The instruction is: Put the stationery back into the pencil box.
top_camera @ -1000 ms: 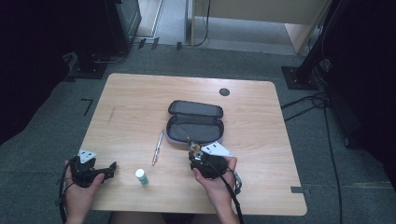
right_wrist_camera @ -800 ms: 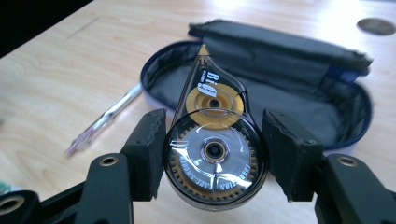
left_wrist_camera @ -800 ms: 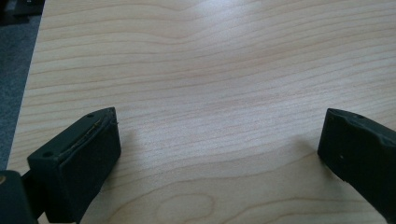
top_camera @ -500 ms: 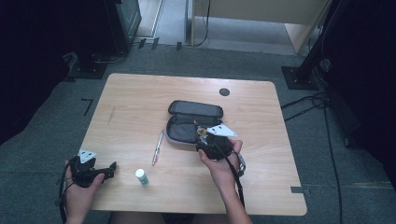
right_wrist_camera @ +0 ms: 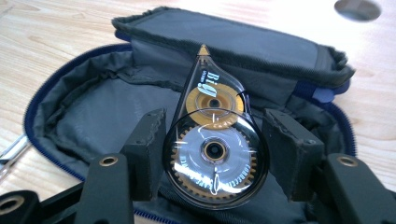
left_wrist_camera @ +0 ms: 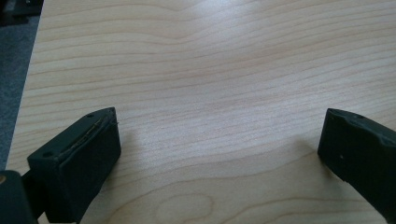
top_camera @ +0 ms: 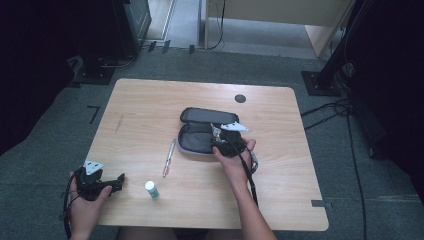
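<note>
At the near left corner of the wooden table (top_camera: 150, 105), the left gripper (top_camera: 118, 180) rests in the person's left hand (top_camera: 86, 210). Its jaws stand wide apart with bare wood between them, as the left gripper view shows, and nothing is in them. To the right of it a small white bottle with a green cap (top_camera: 151, 189) stands upright on the table; any label on it is too small to read. Farther right a pen (top_camera: 169, 157) lies apart from the bottle, just left of the pencil case (top_camera: 197, 135), which is dark grey, unzipped and lying open.

Over the open case, the right gripper (right_wrist_camera: 212, 140) is clenched on a correction tape dispenser (right_wrist_camera: 215, 149), one pad on each side of its clear round body. Its pointed tip aims away from the hand, above the case's grey lining. White lettering runs along the clear shell near the tip; it seems to begin "Bi", but the rest is blurred and unreadable. Small print rings the lower spool, too fine to make out. The dispenser's lower edge is half hidden by the gripper frame. A dark round mark (top_camera: 240, 98) sits on the table beyond the case.
</note>
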Demonstrator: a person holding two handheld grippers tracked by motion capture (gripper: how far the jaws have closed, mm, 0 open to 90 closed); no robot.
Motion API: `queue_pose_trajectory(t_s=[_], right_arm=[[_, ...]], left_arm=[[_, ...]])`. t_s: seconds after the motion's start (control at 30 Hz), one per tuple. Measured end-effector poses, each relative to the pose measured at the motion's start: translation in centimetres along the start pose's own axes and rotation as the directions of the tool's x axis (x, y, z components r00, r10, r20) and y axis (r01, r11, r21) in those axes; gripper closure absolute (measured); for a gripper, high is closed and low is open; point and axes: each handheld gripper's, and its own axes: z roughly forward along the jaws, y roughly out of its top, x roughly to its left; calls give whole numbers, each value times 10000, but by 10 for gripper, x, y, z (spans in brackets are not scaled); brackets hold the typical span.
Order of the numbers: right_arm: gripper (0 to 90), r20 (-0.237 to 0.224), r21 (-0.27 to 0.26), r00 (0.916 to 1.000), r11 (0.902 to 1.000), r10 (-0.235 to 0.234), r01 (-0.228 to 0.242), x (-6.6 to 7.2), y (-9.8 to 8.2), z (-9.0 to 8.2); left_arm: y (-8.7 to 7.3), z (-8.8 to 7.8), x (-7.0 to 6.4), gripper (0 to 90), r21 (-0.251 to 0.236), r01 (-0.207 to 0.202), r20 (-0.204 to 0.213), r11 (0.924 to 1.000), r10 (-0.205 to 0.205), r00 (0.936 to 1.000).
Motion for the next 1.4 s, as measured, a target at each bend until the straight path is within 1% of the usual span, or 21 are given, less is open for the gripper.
queue_pose_trajectory(t_s=[0.03, 0.13, 0.33, 0.37, 0.4, 0.43, 0.5, 0.57, 0.63, 0.73, 0.77, 0.8, 0.83, 0.9, 0.97, 1.13, 1.2, 1.27, 1.3, 1.33, 1.4], right_arm=[[421, -139, 152, 9996, 9996, 235, -233, -3, 0, 5], [420, -230, 397, 9992, 9987, 342, -333, -5, -1, 12], [420, -112, 708, 9997, 9973, 213, -204, -4, -2, 19], [419, -100, 953, 9997, 9952, 229, -219, -4, -3, 23], [419, -100, 953, 9997, 9952, 229, -219, -4, -3, 23], [418, -180, 1187, 9994, 9925, 300, -277, -5, -3, 26], [418, -142, 1267, 9996, 9917, 236, -216, -5, -4, 27], [416, -147, 1448, 9995, 9891, 293, -269, -6, -3, 30], [414, 16, 1610, 9997, 9867, 242, -241, -5, -2, 31], [401, 189, 1682, 9997, 9856, 149, -179, -4, -2, 31], [371, 316, 1685, 9994, 9856, 103, -155, -4, -2, 31], [371, 316, 1685, 9994, 9856, 103, -155, -4, -2, 31], [346, 362, 1701, 9993, 9853, 129, -189, -6, -2, 29], [331, 289, 1675, 9995, 9857, 157, -203, -7, -1, 27], [330, 248, 1672, 9996, 9858, 109, -149, -8, 1, 23], [336, 167, 1623, 9997, 9865, 205, -229, -10, 7, 20], [376, 128, 1507, 9996, 9882, 253, -270, -9, 13, 20], [485, -1, 1362, 9996, 9903, 293, -290, -6, 17, 20], [485, -1, 1362, 9996, 9903, 293, -290, -6, 17, 20], [602, -44, 1022, 9996, 9943, 296, -290, -4, 20, 19], [716, 63, 797, 9996, 9964, 271, -275, -3, 23, 19]], left_arm=[[0, 0, 0, 0, 2, -6, 2, 10000, 6, 10000], [0, 0, 0, 0, -6, -11, 8, 10000, 11, 10000], [0, 0, 0, 0, -4, -12, 8, 10000, 12, 10000], [0, 0, 0, 0, -4, -14, 6, 10000, 14, 10000], [0, 0, 0, 0, -5, -11, 7, 10000, 11, 10000], [0, 0, 0, 0, -5, -12, 9, 10000, 12, 10000], [0, 0, 0, 0, -3, -13, 9, 10000, 13, 10000], [0, 0, 0, 0, -4, -11, 7, 10000, 11, 10000], [0, 0, 0, 0, -6, -11, 9, 10000, 11, 10000], [0, 0, 0, 0, -10, -12, 12, 10000, 12, 10000], [0, 0, 0, 0, -7, -12, 8, 10000, 12, 10000], [0, 0, 0, 0, -8, -11, 8, 10000, 11, 10000], [0, 0, 0, 0, -7, -12, 10, 10000, 12, 10000], [0, 0, 0, 0, -8, -10, 7, 10000, 10, 10000], [0, 0, 0, 0, -7, -12, 7, 10000, 12, 10000], [0, 0, 0, 0, -8, -16, 9, 10000, 16, 10000], [0, 0, 0, 0, -9, -14, 10, 10000, 14, 10000], [0, 0, 0, 0, -12, -14, 10, 10000, 14, 10000], [0, 0, 0, 0, -12, -14, 10, 10000, 14, 10000], [0, 0, 0, 0, -10, -14, 7, 10000, 14, 10000], [0, 0, 0, 0, -13, -13, 11, 10000, 13, 10000]])
